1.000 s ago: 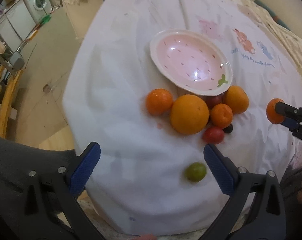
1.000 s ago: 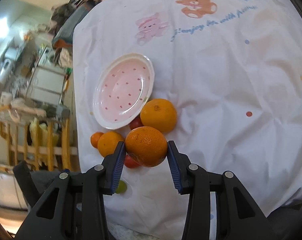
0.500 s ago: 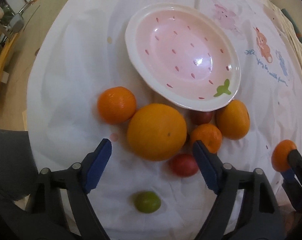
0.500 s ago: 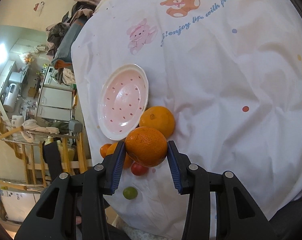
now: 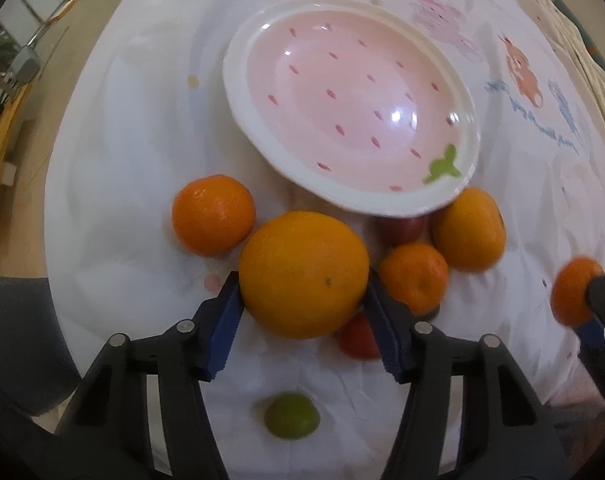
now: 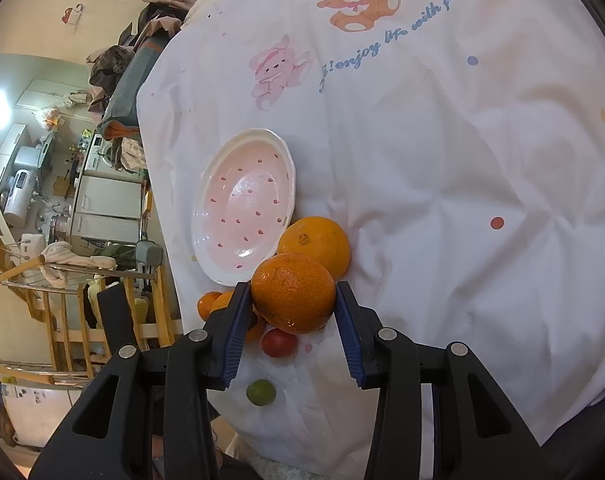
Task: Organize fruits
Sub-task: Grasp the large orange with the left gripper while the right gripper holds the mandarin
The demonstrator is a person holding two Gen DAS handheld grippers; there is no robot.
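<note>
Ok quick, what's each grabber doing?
Left gripper: jaws just closing, pads on the big orange.
Right gripper: shut on a tangerine.

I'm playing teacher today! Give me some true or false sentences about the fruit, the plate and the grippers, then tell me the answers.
1. The pink plate has fruit in it. False: it holds nothing.
2. The left gripper, just closing, has its pads on the big orange. True.
3. The right gripper holds a mandarin. True.
4. The green fruit sits in the plate. False: it lies on the white cloth.
</note>
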